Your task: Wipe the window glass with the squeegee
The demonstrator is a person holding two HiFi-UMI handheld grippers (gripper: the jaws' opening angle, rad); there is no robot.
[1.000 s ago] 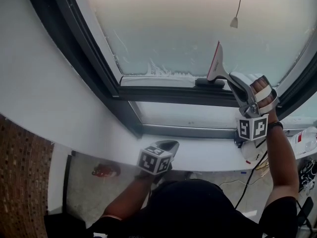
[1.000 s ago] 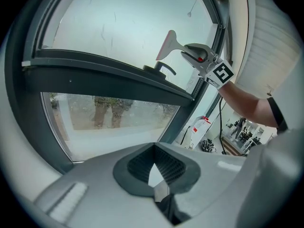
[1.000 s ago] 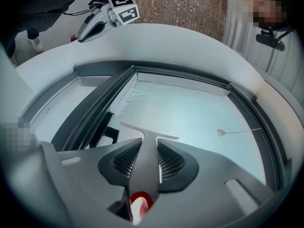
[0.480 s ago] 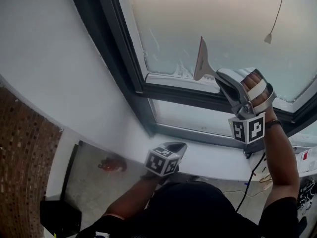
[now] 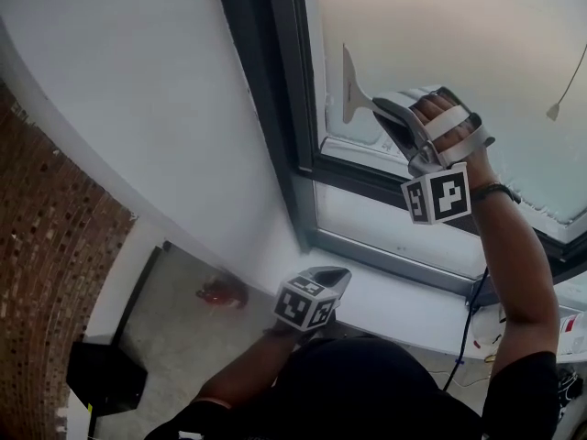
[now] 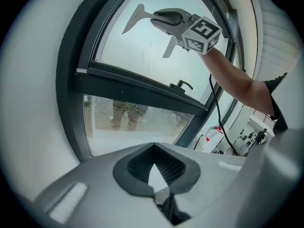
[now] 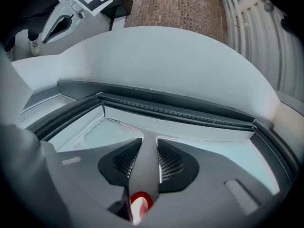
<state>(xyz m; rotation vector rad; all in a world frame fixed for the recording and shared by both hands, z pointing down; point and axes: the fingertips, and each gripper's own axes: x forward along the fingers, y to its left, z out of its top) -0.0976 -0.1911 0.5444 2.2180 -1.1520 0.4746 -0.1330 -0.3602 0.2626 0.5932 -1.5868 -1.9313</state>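
My right gripper (image 5: 381, 106) is shut on the grey handle of the squeegee (image 5: 351, 85). Its pale blade stands upright against the frosted window glass (image 5: 459, 35), close to the pane's lower left corner by the dark frame (image 5: 275, 108). From the right gripper view the handle (image 7: 145, 165) runs between the pads toward the frame's corner. In the left gripper view the squeegee (image 6: 135, 20) and right gripper (image 6: 166, 17) show high on the pane. My left gripper (image 5: 336, 274) hangs low by the white sill (image 5: 413, 310), shut and holding nothing.
A blind cord pull (image 5: 553, 110) hangs at the right of the pane. A window handle (image 6: 182, 84) sits on the lower sash bar. A spray bottle (image 6: 216, 132) stands at the right. Below lie a red object (image 5: 223, 291), a black box (image 5: 105, 374) and brick wall (image 5: 46, 273).
My right gripper has carried the squeegee leftward along the bottom of the pane, from near the window handle to the left frame. The left gripper stayed by the sill.
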